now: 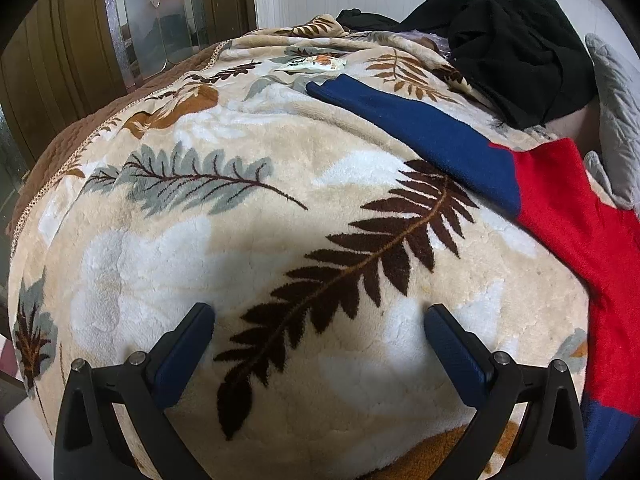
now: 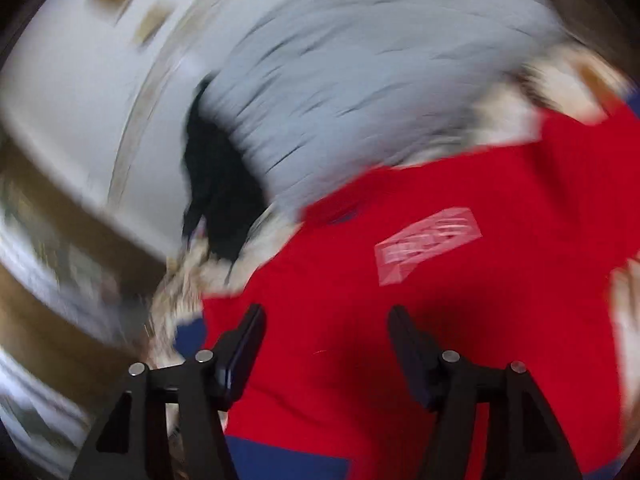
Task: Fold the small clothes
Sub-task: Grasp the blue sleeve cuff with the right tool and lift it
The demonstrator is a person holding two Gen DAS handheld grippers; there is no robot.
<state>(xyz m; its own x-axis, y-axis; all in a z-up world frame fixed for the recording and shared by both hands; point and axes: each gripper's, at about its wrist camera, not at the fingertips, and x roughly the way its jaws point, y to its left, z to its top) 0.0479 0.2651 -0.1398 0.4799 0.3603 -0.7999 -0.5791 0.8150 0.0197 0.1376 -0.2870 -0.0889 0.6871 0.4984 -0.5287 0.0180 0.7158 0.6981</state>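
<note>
Both tools are spread wide and carrying nothing: my left tool (image 1: 320, 344) hangs over the plush beige fern-print blanket (image 1: 248, 240) on the bed, my right tool (image 2: 326, 340) sits right above the red fleece top with navy sleeves (image 2: 420, 320). That top lies off to the left tool's right, one navy sleeve (image 1: 416, 128) stretched away up the bed. Right hand's nearer, I'd say. Flat, barely rumpled, pale chest logo (image 2: 428, 244) facing up, blurred.
</note>
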